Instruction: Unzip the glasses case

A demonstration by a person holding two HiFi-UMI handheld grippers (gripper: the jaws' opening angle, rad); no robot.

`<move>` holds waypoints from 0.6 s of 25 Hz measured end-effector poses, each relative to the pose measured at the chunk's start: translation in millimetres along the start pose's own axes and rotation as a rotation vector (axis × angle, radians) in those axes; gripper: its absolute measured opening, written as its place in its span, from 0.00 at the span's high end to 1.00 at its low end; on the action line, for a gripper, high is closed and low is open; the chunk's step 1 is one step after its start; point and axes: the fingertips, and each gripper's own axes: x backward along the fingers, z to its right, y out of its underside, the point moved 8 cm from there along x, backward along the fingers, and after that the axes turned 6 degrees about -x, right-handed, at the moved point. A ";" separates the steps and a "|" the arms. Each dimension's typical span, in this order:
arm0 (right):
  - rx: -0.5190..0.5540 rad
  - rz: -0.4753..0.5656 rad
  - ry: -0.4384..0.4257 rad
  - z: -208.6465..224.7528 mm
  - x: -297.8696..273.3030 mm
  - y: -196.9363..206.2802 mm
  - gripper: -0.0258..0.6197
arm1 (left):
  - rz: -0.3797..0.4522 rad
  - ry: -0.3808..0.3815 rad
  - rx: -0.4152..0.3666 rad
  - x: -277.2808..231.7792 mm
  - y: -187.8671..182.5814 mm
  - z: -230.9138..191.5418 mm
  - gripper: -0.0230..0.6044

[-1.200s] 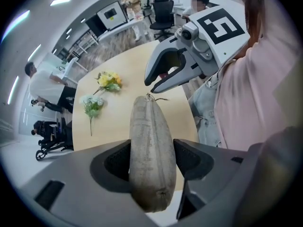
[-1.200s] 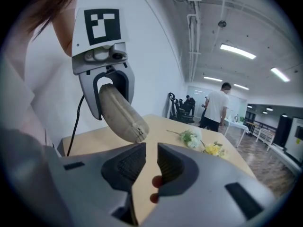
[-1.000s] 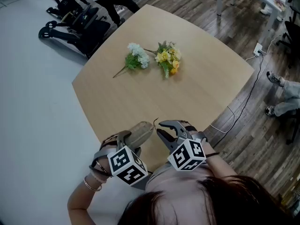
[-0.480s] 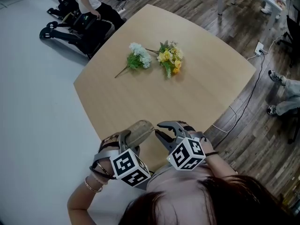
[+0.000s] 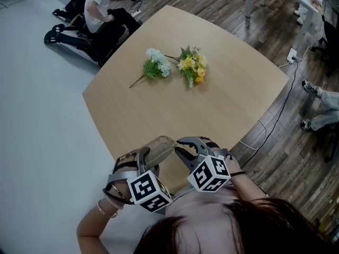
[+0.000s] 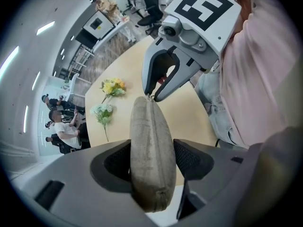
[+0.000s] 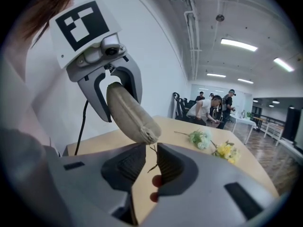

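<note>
Left gripper (image 6: pixel 151 159) fingers are squeezing the grey-brown fabric glasses case (image 6: pixel 148 136), likely soft and light. Right gripper (image 7: pixel 146 161) fingers are standing slightly apart around its thin dark zip-pull cord (image 7: pixel 152 154) at the case's 1 o'clock end.

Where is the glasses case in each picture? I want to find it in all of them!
Head view: the grey-brown fabric glasses case is low down, just left of the middle.
Left gripper view: the case stands tall in the middle.
Right gripper view: the case slants down from the upper left toward the middle.
Shared landmark: the yellow flower bunch shows in all three views.
</note>
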 end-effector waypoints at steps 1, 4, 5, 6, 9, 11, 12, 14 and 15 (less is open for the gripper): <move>0.014 -0.005 0.004 -0.6 -0.4 0.6 0.84 | 0.001 -0.001 -0.006 0.0 -0.1 0.4 0.53; 0.058 -0.014 0.022 -2.8 -1.7 2.4 0.88 | 0.009 -0.001 -0.016 -0.2 0.4 2.3 0.53; 0.071 -0.016 0.026 -3.4 -2.2 2.6 0.90 | 0.013 0.000 -0.015 -0.4 0.6 2.3 0.53; 0.082 -0.018 0.030 -3.6 -2.7 2.8 0.91 | 0.017 0.002 -0.013 -0.9 0.9 1.9 0.53; 0.109 -0.025 0.044 -1.0 -2.4 4.6 0.93 | 0.032 0.017 -0.004 -3.4 1.5 2.3 0.53; 0.109 -0.021 0.052 2.8 1.0 5.8 0.93 | 0.060 0.034 0.019 -4.8 1.1 5.3 0.53; 0.106 -0.014 0.055 4.4 3.1 5.8 0.93 | 0.080 0.044 0.038 -5.0 0.8 6.6 0.53; 0.105 0.002 0.073 6.7 6.3 5.1 0.93 | 0.124 0.061 0.080 -5.0 0.5 7.5 0.53; 0.106 0.010 0.087 7.6 7.4 4.6 0.93 | 0.146 0.069 0.099 -5.1 0.7 7.1 0.53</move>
